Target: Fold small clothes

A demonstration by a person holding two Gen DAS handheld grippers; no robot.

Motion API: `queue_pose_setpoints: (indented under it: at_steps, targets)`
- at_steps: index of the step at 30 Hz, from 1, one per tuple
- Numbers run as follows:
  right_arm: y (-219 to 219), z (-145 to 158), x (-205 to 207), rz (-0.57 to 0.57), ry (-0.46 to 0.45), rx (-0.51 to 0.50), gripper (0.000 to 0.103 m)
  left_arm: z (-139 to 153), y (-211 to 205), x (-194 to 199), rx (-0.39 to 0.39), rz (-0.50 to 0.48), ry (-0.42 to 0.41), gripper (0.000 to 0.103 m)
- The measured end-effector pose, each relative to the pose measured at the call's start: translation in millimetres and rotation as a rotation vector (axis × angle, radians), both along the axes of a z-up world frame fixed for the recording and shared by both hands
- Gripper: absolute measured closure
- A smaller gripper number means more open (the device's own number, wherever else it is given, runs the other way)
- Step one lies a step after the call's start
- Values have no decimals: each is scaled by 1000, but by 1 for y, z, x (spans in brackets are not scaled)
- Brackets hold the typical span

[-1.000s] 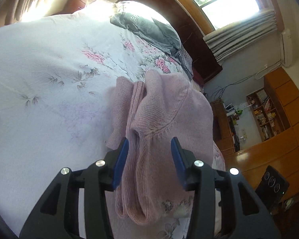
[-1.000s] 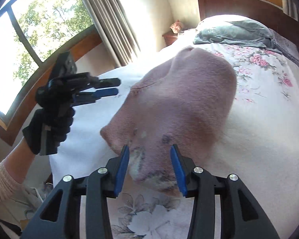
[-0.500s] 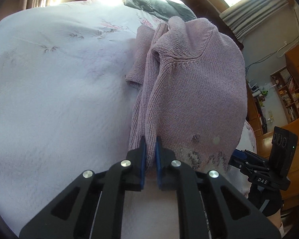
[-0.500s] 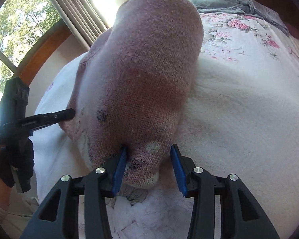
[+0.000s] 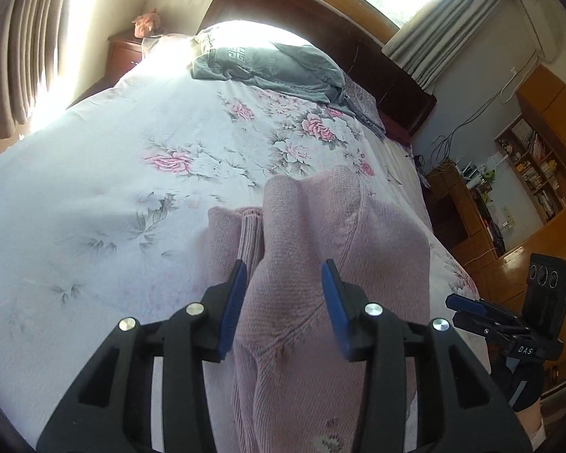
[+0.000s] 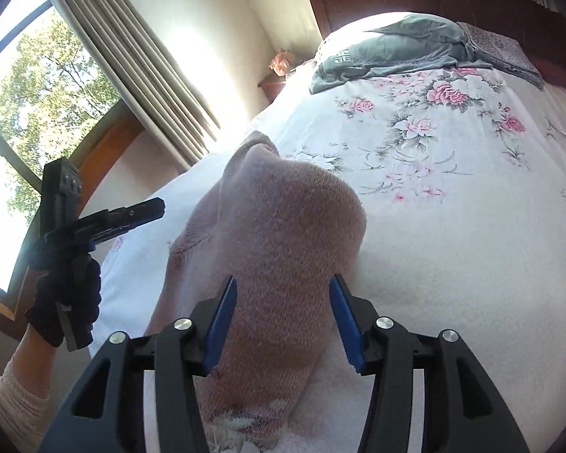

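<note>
A pink knitted sweater lies folded on the floral bedspread, with a ribbed cuff showing at its left edge. My left gripper is open just above the sweater's near end, holding nothing. My right gripper is also open, its blue pads on either side of the sweater without closing on it. Each gripper shows in the other's view: the right gripper at the bed's right side, the left gripper in a black-gloved hand at the left.
A grey folded blanket lies at the head of the bed by the dark wooden headboard. Left of the bed are a nightstand and curtains. Wooden shelves and cabinets stand to the right.
My left gripper, shut on the sweater's edge half a second ago, has opened and let it go. The lifted sweater has settled on the bed, and both grippers have drawn back.
</note>
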State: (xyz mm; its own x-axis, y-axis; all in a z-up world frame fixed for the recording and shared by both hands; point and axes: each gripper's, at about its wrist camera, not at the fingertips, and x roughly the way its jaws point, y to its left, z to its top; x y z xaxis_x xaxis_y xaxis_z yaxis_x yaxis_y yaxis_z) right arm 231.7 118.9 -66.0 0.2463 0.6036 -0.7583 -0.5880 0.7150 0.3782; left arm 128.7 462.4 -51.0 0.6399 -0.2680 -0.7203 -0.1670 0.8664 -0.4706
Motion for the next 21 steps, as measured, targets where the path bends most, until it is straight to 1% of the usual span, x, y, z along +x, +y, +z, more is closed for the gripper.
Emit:
queue_pose_setpoints:
  at_steps: [2,4,6,7,8,9,10,11,14,15,16,19,21]
  targets:
    - [9,-2,13,-8,-6,-8,52,-10,-3,31,11,-11,41,58]
    - [16,-8,22,-17,-5,-25,52,-24,-4,54,24,-17,103,57]
    - [19,-18,30,-24,15,-29,52,-40,-8,68,16,-44,159,57]
    - [19,-23,32,-27,24,-29,51,-45,-10,71,14,-58,163,61]
    - [19,-27,33,-32,34,-23,51,-47,-11,72,16,-67,160,67]
    - [18,-31,34,-36,46,-11,51,-49,-10,72,6,-66,159,80]
    - [17,-34,35,-40,54,2,50,-50,-6,70,-21,-51,145,83]
    - [16,-35,36,-43,57,9,48,-49,-1,64,-50,-27,121,84]
    - [16,-37,36,-38,57,12,47,-36,17,34,-73,91,28,86]
    - [18,-37,36,-35,54,8,46,-35,22,24,-84,122,14,86]
    - [21,-39,37,-33,55,-1,45,-39,26,18,-85,138,19,86]
    - [32,-47,39,-32,74,-28,44,-63,24,22,-2,130,94,86]
    - [38,-51,39,-41,48,-61,42,-74,20,28,38,115,112,84]
